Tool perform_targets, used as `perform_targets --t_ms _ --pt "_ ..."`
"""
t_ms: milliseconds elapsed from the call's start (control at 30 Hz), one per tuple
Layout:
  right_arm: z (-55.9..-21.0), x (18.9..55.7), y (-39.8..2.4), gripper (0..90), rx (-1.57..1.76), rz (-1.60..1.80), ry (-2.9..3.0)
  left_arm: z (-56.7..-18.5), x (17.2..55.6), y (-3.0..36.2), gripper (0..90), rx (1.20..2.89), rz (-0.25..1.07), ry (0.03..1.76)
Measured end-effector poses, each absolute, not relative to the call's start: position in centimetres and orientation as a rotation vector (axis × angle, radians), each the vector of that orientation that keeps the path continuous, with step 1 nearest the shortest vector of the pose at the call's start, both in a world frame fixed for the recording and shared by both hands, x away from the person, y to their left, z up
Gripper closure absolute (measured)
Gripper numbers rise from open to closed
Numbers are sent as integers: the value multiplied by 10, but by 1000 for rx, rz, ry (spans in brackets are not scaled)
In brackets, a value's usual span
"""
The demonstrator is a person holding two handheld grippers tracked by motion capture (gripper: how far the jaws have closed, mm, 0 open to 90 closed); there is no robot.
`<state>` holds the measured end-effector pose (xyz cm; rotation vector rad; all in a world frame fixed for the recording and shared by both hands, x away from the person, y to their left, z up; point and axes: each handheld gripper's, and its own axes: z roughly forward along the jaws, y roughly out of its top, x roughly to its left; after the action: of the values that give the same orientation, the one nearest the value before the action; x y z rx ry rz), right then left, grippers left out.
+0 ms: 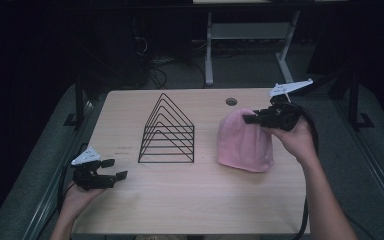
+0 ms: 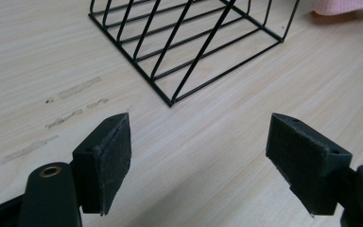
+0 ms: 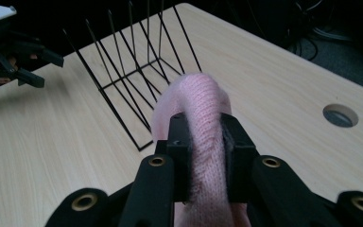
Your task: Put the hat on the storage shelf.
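Dark floor, cables and the legs of another desk fill the background behind your light wooden table (image 1: 180, 200), which has a round cable hole (image 1: 231, 101) near its far edge. Largest on it is the black wire file rack (image 1: 167, 131), a row of triangular dividers standing upright at the middle and holding nothing. To its right is the pink knitted cloth (image 1: 245, 142), possibly a beanie: its lower edge rests on the table while its top is drawn up into a peak, well apart from the rack. Your right gripper (image 1: 252, 119) has that peak; in the right gripper view the jaws are clamped tight on a fold of the knit (image 3: 207, 137), with the rack straight ahead beyond it. Your left gripper (image 1: 112, 169) sits near the table's front left corner, jaws spread wide and holding nothing, and the left gripper view looks between the pads (image 2: 116, 156) at bare wood and the rack's near corner (image 2: 171, 101). As I judge it, the pickup is done and the lift is only partly done, since most of the cloth is on the table. What remains is to raise it clear, carry it left to the rack, probably to drape it over the wires or slip it into a slot, and then release; your left gripper has no share in the work yet.
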<state>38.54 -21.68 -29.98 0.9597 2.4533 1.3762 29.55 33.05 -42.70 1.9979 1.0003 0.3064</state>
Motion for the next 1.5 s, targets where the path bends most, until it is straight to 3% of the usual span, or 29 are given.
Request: perform_targets --t_ms 1500 --pt "-189 373 -153 763 621 1468 2420 -359 302 306 236 2045 247 762"
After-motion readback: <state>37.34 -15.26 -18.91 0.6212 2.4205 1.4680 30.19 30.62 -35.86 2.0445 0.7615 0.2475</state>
